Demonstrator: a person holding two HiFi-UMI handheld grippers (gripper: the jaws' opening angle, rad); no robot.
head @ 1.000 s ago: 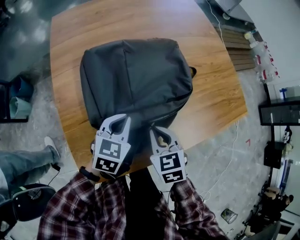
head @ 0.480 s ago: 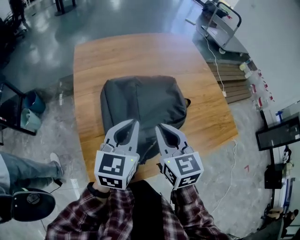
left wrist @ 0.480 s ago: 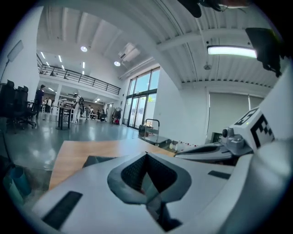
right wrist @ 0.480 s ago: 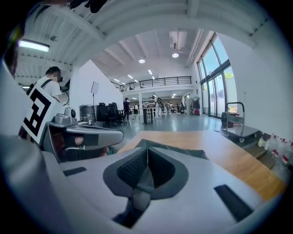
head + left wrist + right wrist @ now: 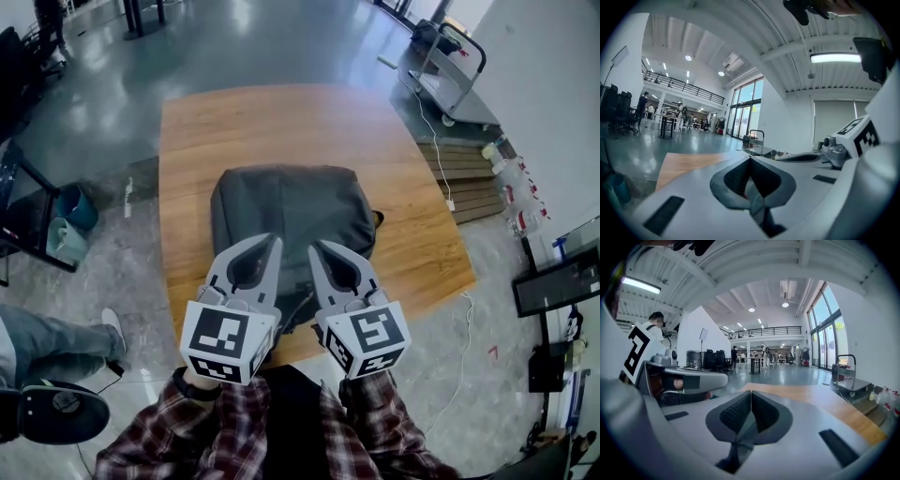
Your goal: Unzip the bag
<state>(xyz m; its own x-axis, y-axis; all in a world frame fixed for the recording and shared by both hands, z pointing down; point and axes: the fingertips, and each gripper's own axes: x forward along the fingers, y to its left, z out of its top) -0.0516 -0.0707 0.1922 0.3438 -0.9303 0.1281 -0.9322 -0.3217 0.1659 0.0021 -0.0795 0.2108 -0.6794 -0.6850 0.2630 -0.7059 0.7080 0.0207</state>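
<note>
The left gripper (image 5: 271, 244) has its jaws pressed together, tip to tip, with nothing between them. The left gripper view shows only the ribbed pads meeting and, beyond them, the wooden table (image 5: 272, 122) and the hall floor. The right gripper (image 5: 315, 250) is the same: jaws closed on each other and empty, with the tabletop running away behind them. Both are held side by side, close but apart, and each shows at the edge of the other's view. They point forward, about level.

In the head view both gripper tips overlap the near end of the bag (image 5: 291, 202), a dark grey backpack lying flat in the middle of the table. Neither gripper view shows any bag fabric at the jaws, so they appear to hang above it rather than touch it, though the head view alone does not settle the height. The bag looks closed; its zipper line is too faint to follow, and nothing of its inside shows.

On the floor to the left stands a blue bin (image 5: 73, 203); its contents cannot be made out. A metal cart (image 5: 450, 66) stands beyond the table's far right corner.
</note>
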